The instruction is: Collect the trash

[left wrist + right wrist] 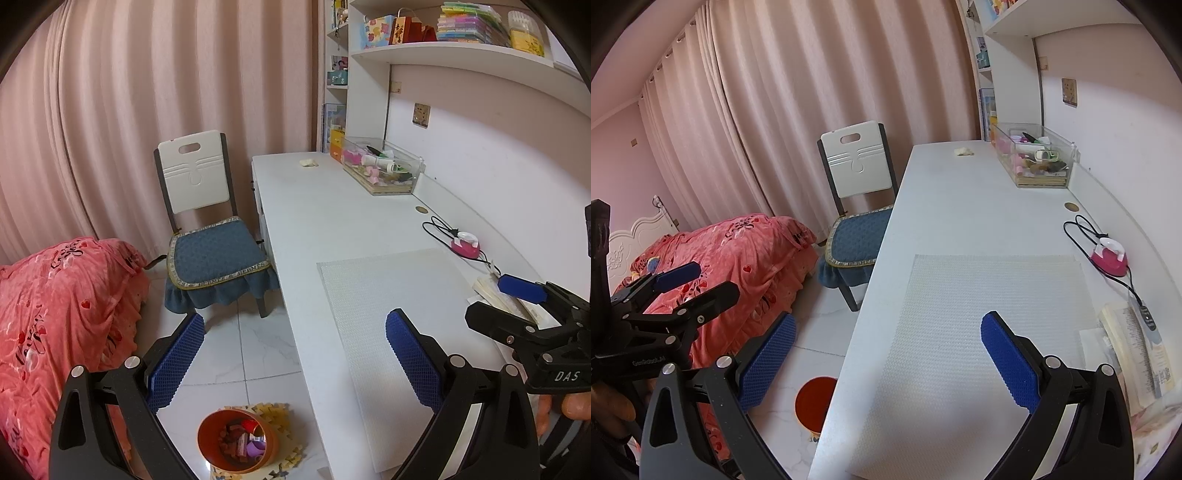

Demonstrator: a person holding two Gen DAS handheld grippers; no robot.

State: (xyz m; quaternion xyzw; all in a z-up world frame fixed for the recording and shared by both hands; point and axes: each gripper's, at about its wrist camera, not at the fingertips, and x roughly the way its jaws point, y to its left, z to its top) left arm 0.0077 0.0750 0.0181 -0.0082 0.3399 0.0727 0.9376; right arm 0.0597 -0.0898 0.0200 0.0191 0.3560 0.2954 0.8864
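Note:
A small crumpled pale scrap of trash (309, 163) lies at the far end of the white desk (295, 206); it also shows in the right wrist view (964, 151). An orange bin (236, 441) with bits inside stands on the floor beside the desk, partly hidden by the desk edge in the right wrist view (814, 402). My left gripper (295, 362) is open and empty, over the desk's near edge. My right gripper (888, 363) is open and empty above the textured mat (979, 332). Each gripper shows at the side of the other's view.
A chair with a blue cushion (218, 254) stands at the desk's left side. A bed with a red cover (59, 314) is on the left. A clear box of odds and ends (382, 168), a pink device with cable (466, 248) and an open book (1134, 350) lie along the wall.

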